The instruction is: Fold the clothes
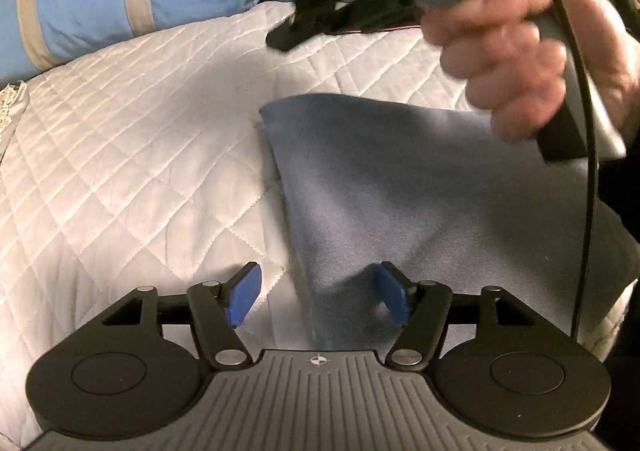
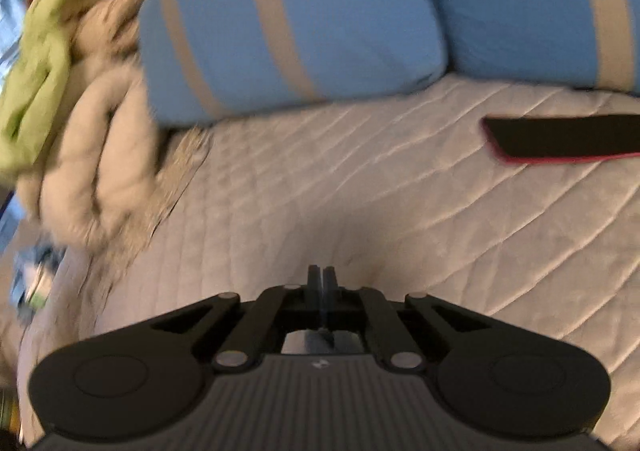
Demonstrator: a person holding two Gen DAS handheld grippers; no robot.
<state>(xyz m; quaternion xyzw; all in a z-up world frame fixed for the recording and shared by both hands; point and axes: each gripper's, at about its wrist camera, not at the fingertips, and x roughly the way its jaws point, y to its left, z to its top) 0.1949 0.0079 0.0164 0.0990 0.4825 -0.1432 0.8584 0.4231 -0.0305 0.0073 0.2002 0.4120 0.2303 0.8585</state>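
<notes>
A grey-blue cloth [image 1: 400, 187] lies folded on the white quilted bedcover [image 1: 140, 155], its pointed near end running down between my left gripper's fingers. My left gripper [image 1: 318, 295] hovers over that near end, open; its blue pads [image 1: 244, 295] stand wide apart and do not press the fabric. A hand [image 1: 516, 51] holds my right gripper [image 1: 282, 37] above the cloth's far corner. In the right wrist view my right gripper [image 2: 322, 283] is shut, fingers together with nothing showing between them, over bare quilt [image 2: 400, 203].
Blue pillows with beige stripes [image 2: 300, 23] line the far side of the bed. A heap of beige and green clothes [image 2: 80, 91] sits at the left. A dark phone in a red case [image 2: 560, 141] lies on the quilt at the right.
</notes>
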